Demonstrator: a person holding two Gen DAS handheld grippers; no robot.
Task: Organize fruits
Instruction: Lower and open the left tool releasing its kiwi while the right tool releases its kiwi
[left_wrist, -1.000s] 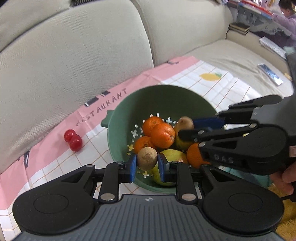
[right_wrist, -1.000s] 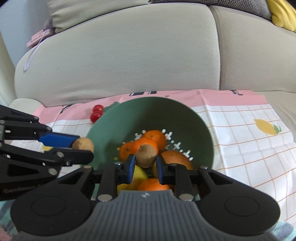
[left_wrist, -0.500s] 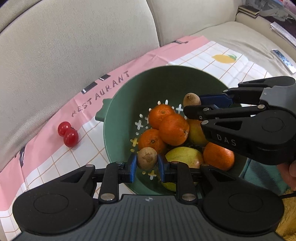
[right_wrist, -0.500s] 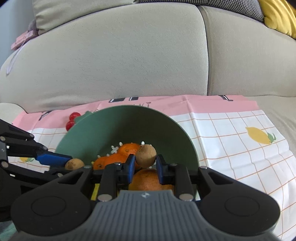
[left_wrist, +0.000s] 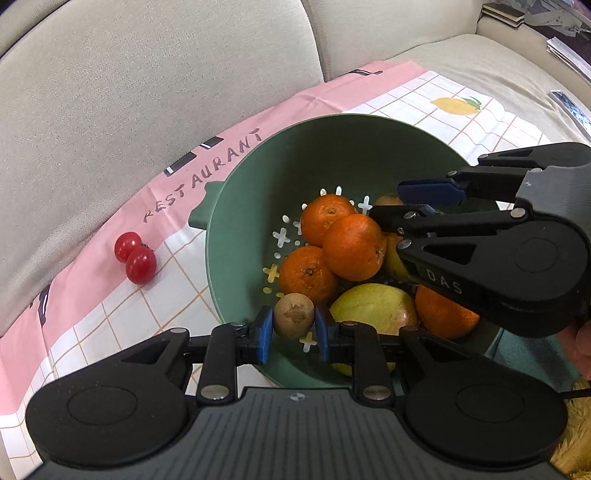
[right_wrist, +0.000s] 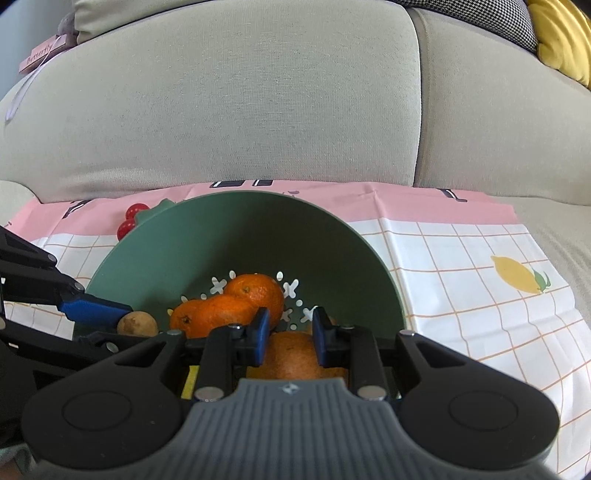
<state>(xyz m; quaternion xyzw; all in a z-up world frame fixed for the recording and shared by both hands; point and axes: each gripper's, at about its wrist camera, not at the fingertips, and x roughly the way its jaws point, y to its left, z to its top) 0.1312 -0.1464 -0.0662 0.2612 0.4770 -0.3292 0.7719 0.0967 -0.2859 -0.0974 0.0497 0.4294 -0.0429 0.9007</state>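
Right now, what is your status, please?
Left hand-held gripper shut on brown fruit, over bowl. Right hand-held gripper shut, load unclear. Oranges piled underneath. Tomatoes outside bowl.

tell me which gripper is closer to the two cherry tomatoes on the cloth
Left. The left gripper sits at the green bowl rim, toward the cherry tomatoes; the right gripper reaches over the bowl's opposite side.
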